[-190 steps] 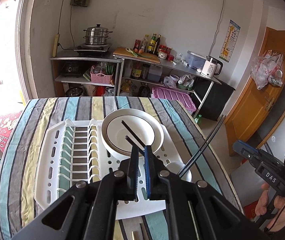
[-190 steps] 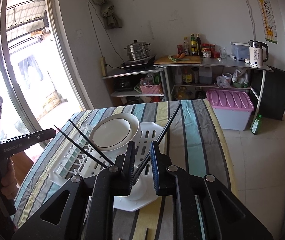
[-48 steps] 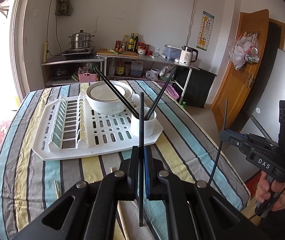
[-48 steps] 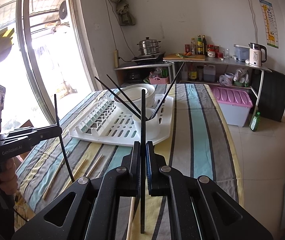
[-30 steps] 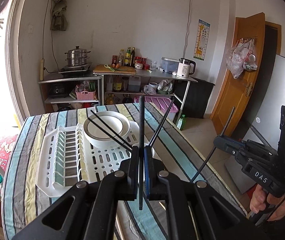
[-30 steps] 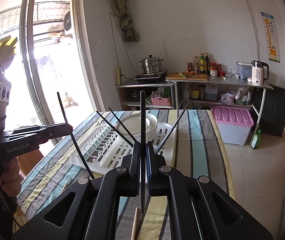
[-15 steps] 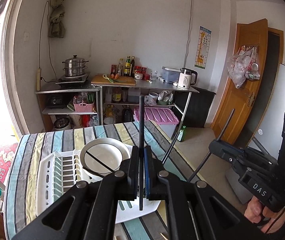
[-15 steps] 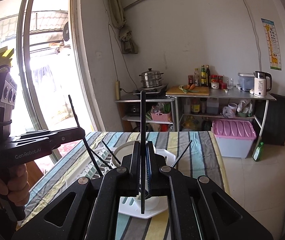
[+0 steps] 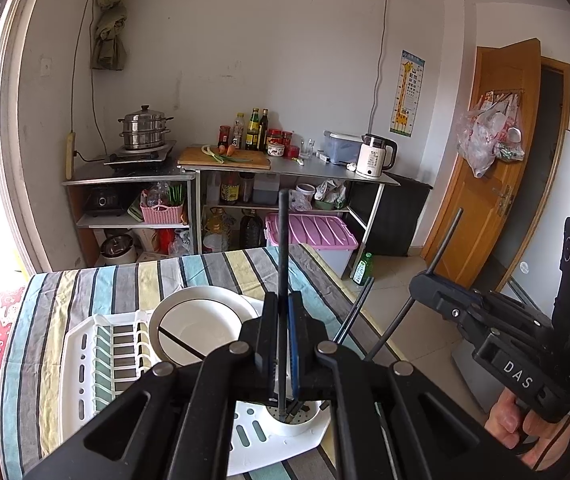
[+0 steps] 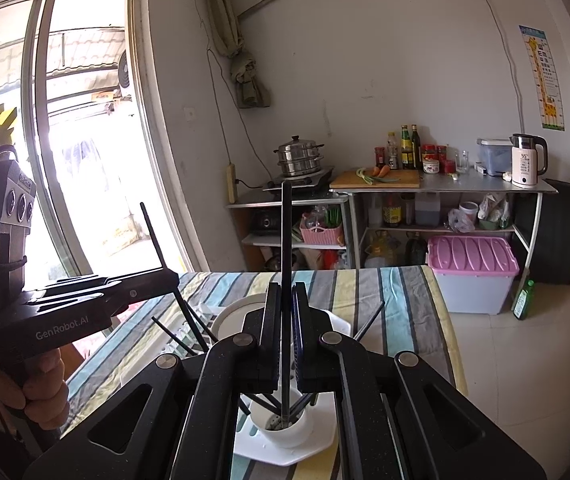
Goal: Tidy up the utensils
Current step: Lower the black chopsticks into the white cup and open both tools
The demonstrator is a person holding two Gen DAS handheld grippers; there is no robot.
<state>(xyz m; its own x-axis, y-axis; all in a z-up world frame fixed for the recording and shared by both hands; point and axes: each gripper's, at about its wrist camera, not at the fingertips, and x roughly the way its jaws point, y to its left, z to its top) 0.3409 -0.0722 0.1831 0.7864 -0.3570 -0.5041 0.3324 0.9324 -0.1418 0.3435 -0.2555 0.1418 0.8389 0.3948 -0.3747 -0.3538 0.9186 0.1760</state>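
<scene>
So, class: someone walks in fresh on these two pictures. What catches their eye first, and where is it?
Each pair of tongs, left tongs and right tongs, pinches a black chopstick upright, its lower end dipping into the white holder cup on the drying rack. Beside it, a white bowl sits on the rack, on the striped tablecloth.

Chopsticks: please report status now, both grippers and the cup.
Left gripper shut on black chopstick, upright. Right gripper shut on second chopstick. Both tips over white cup; other chopsticks inside, leaning outward.
</scene>
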